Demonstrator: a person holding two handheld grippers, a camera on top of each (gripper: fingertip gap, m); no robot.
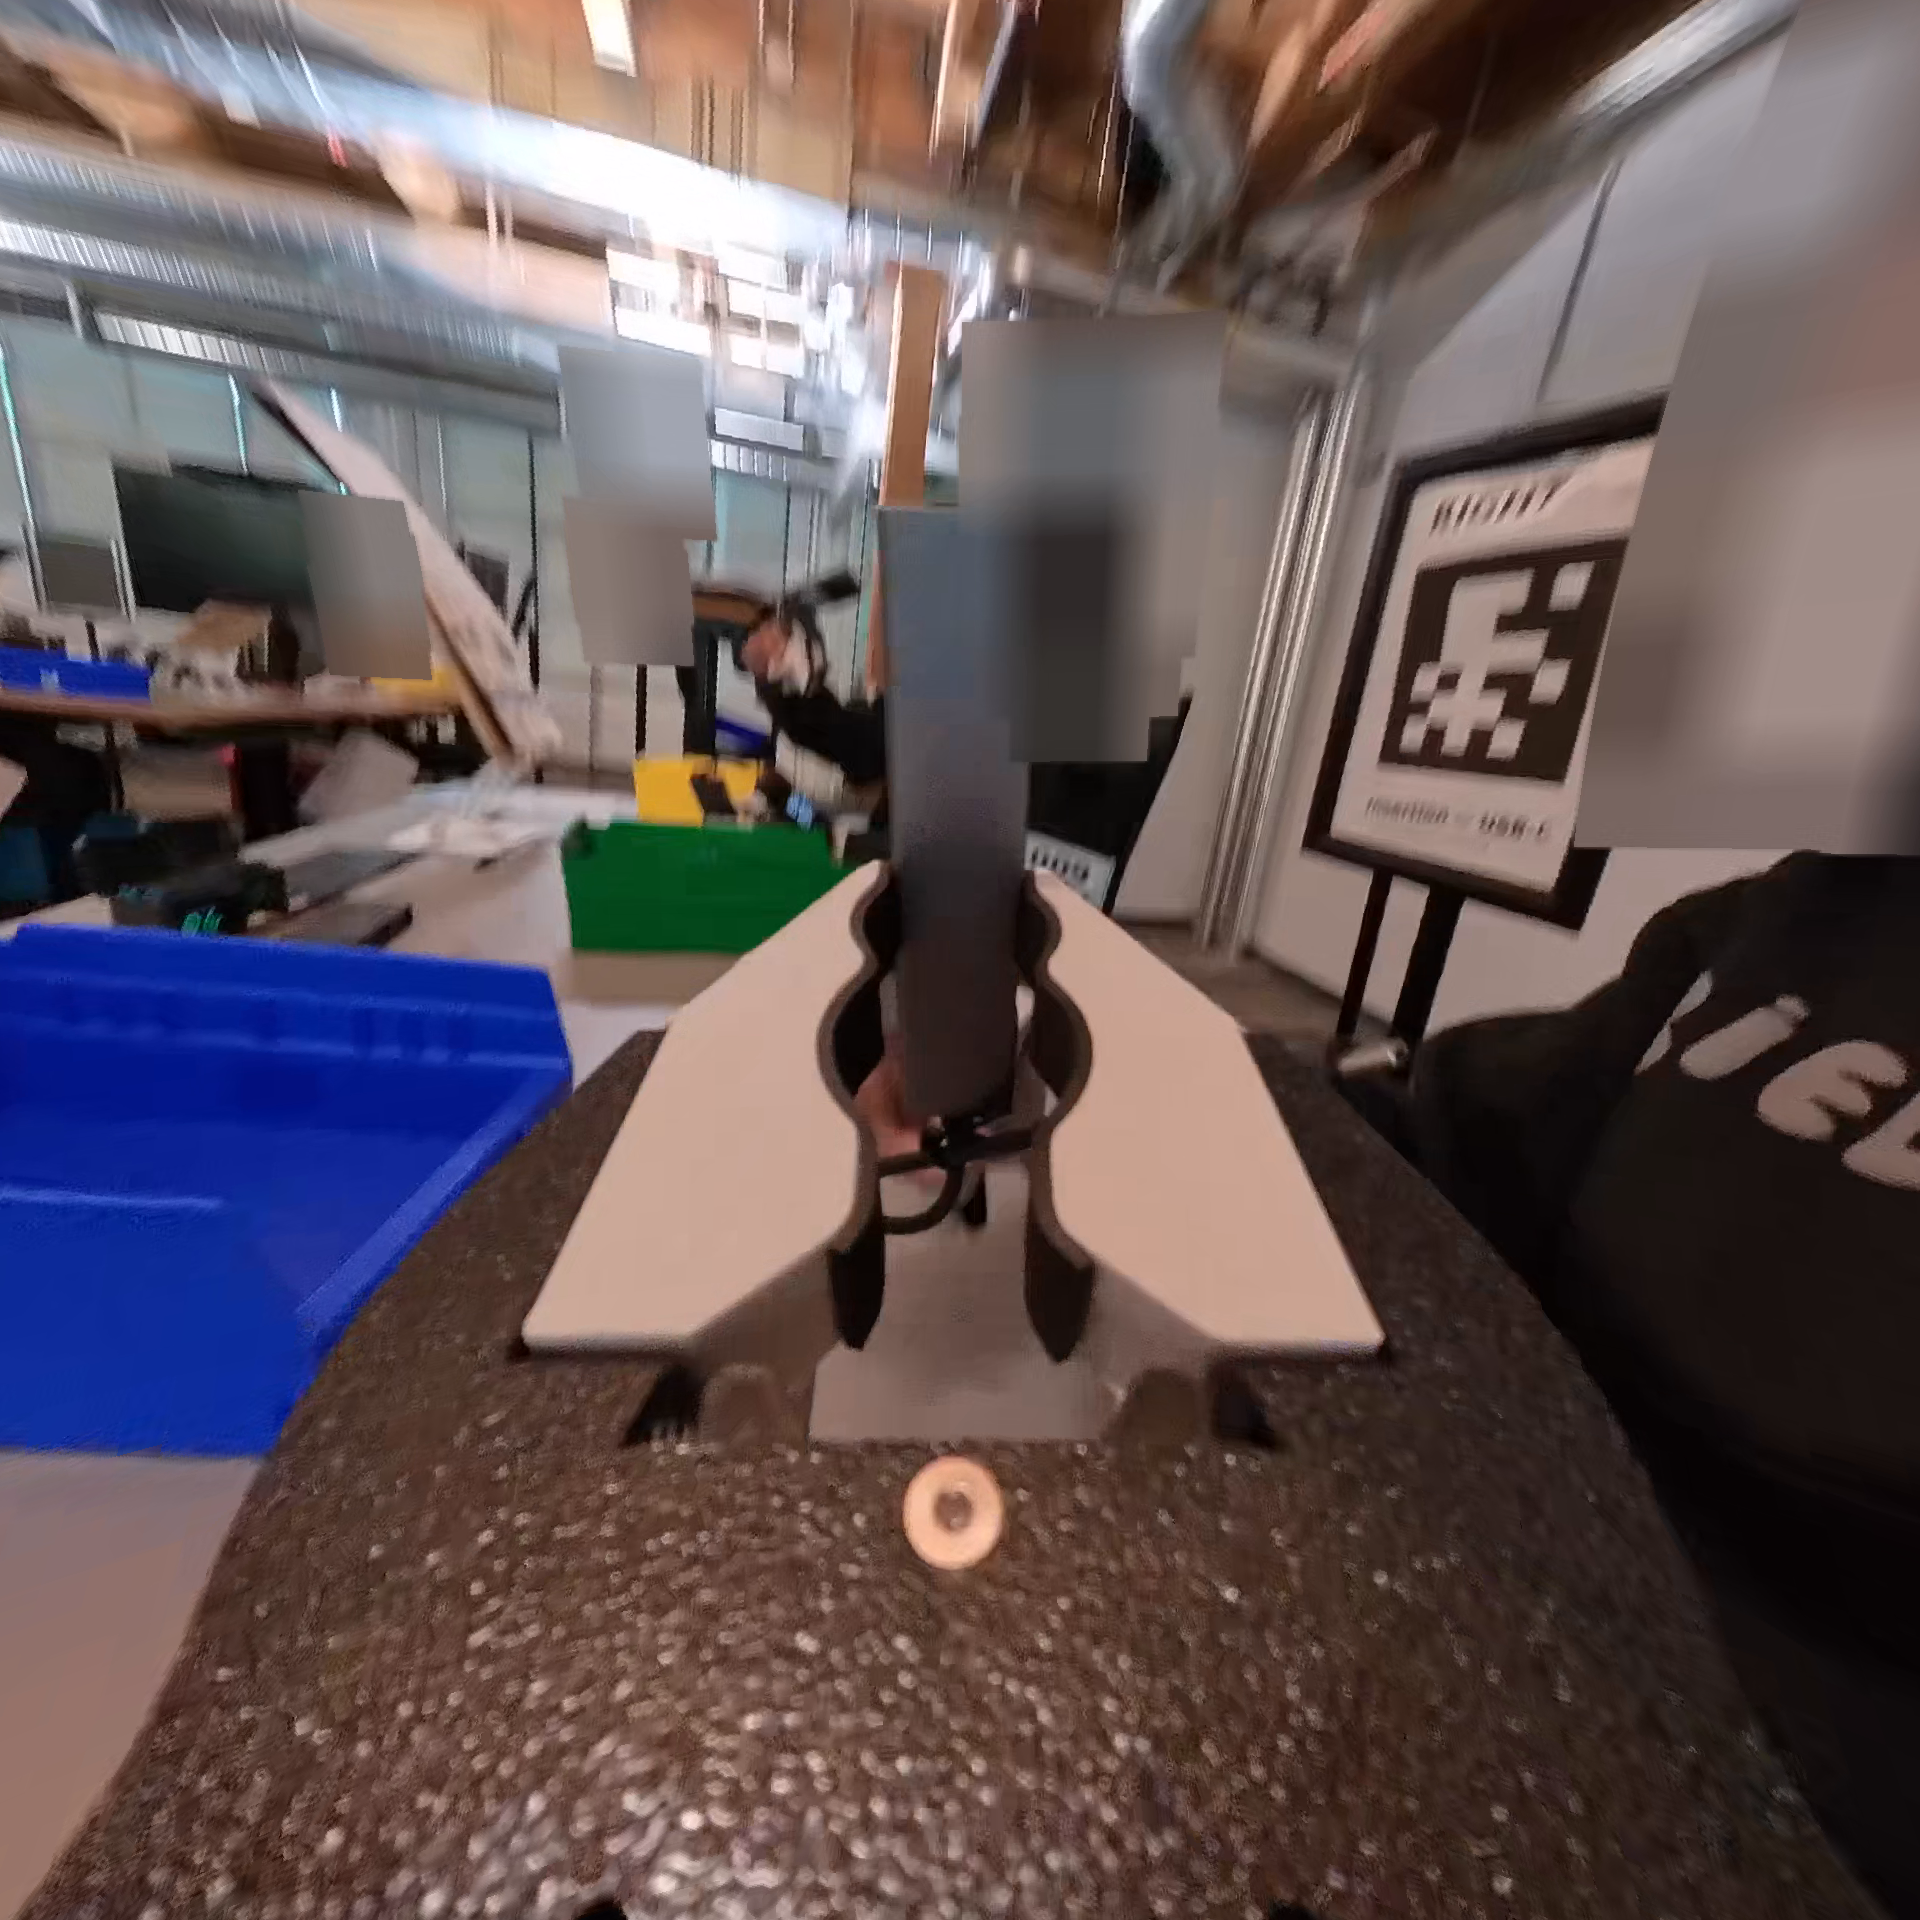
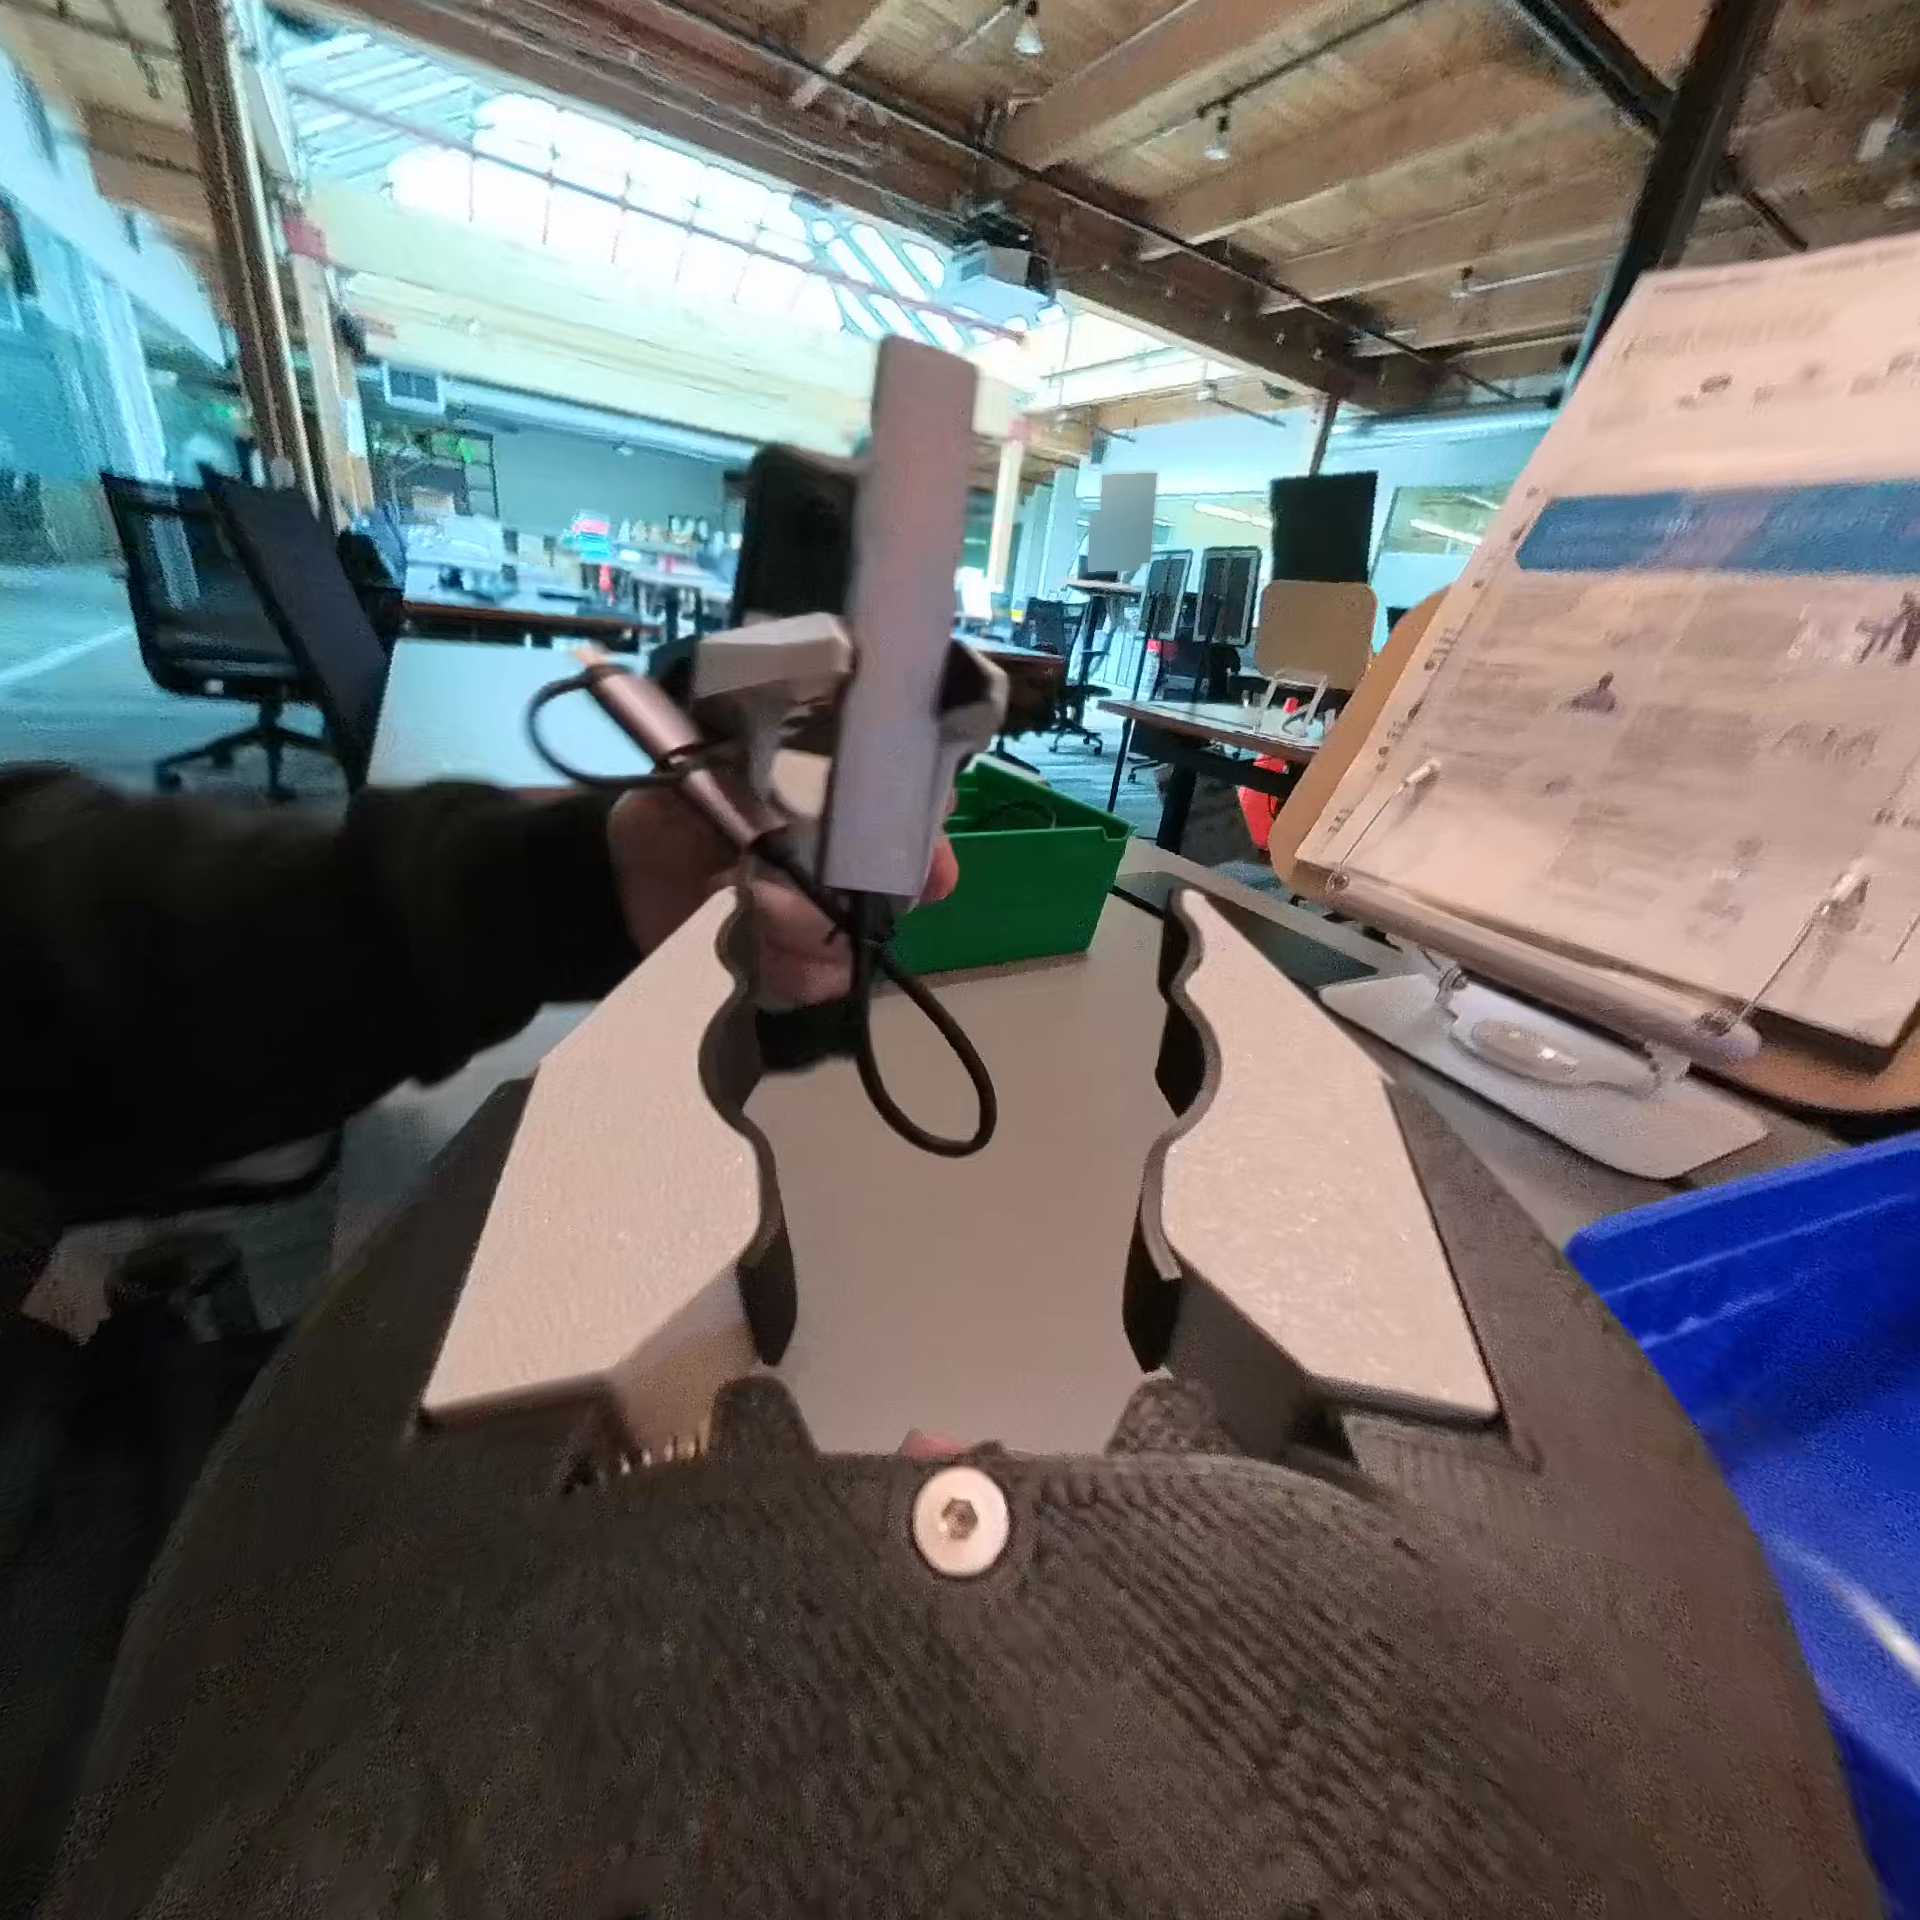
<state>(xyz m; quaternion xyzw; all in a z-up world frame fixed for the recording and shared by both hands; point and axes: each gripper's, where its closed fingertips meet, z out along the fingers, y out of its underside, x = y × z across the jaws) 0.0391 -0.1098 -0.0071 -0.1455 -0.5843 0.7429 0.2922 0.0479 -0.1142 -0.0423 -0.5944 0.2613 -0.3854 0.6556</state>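
One left tongs [image 1: 956,997] raised, clamping upright grey hub [image 1: 951,831]

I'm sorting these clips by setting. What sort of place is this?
Probably an open workshop-style office: exposed timber ceiling, rows of desks and office chairs, plus plastic parts bins, green and blue.

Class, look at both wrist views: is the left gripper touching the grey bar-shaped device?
Touching. In the left wrist view the left gripper has both fingers pressed against the grey bar-shaped device; the right wrist view shows it clamped too.
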